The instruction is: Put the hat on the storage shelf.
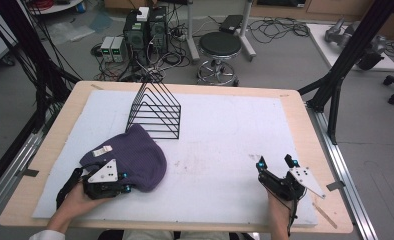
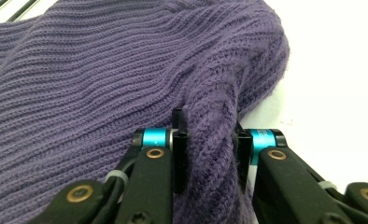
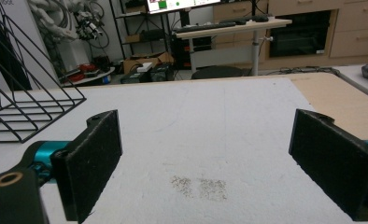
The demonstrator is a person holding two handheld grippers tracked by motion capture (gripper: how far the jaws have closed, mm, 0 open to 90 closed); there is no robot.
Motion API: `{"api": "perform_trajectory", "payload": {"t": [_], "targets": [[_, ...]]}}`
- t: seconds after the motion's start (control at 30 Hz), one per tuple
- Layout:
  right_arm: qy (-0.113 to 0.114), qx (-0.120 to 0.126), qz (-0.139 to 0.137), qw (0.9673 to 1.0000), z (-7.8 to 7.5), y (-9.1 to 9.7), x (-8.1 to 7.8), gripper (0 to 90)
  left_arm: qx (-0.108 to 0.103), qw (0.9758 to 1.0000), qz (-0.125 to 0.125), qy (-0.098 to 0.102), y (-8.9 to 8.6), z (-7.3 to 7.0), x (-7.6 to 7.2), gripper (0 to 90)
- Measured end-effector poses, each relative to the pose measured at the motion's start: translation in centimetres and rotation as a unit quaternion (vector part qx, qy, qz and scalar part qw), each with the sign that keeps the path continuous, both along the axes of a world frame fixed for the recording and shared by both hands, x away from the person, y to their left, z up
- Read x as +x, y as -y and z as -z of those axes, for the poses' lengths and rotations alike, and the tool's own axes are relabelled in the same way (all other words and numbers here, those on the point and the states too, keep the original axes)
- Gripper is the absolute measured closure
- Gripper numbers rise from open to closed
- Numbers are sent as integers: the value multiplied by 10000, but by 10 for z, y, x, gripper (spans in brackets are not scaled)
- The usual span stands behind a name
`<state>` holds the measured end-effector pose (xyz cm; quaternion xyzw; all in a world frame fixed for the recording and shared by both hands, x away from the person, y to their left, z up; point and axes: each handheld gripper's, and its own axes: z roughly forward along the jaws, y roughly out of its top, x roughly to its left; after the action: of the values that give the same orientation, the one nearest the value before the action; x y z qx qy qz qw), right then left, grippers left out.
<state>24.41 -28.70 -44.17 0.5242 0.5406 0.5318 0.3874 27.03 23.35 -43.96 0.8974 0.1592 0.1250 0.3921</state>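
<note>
Near front-left corner of white foam mat (image 1: 225, 125): purple ribbed knit beanie (image 1: 135, 152), slumped flat, white tag on top. Left gripper (image 2: 209, 154) pinched on fold of its edge; knit bunches between the 2 pads. Judgement: light, soft, floppy, not fragile; will drape and stretch when lifted, so thick rim fold is best hold. Right gripper (image 3: 205, 158) wide, nothing between its pads, near front-right corner. Black wire rack (image 1: 155, 112) towards back edge.

The left hand-held gripper (image 1: 126, 186) lay low at the person's left, jaws pinched together on knit fabric. The right hand-held gripper (image 1: 276, 162) rested level, jaws spread wide with nothing between them.
</note>
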Motion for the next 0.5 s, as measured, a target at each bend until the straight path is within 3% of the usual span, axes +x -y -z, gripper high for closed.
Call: {"api": "perform_trajectory", "payload": {"t": [0.23,0.43,0.5], "targets": [[-5,8,-8,10000,0,0,0,87,-49,9999,-118,22,0,-1,0,782],[-17,35,-11,10000,0,0,0,87,-340,9990,-286,16,-3,-3,0,782],[2,14,-9,10000,0,0,1,87,-526,9978,-392,8,-6,-6,1,783]]}}
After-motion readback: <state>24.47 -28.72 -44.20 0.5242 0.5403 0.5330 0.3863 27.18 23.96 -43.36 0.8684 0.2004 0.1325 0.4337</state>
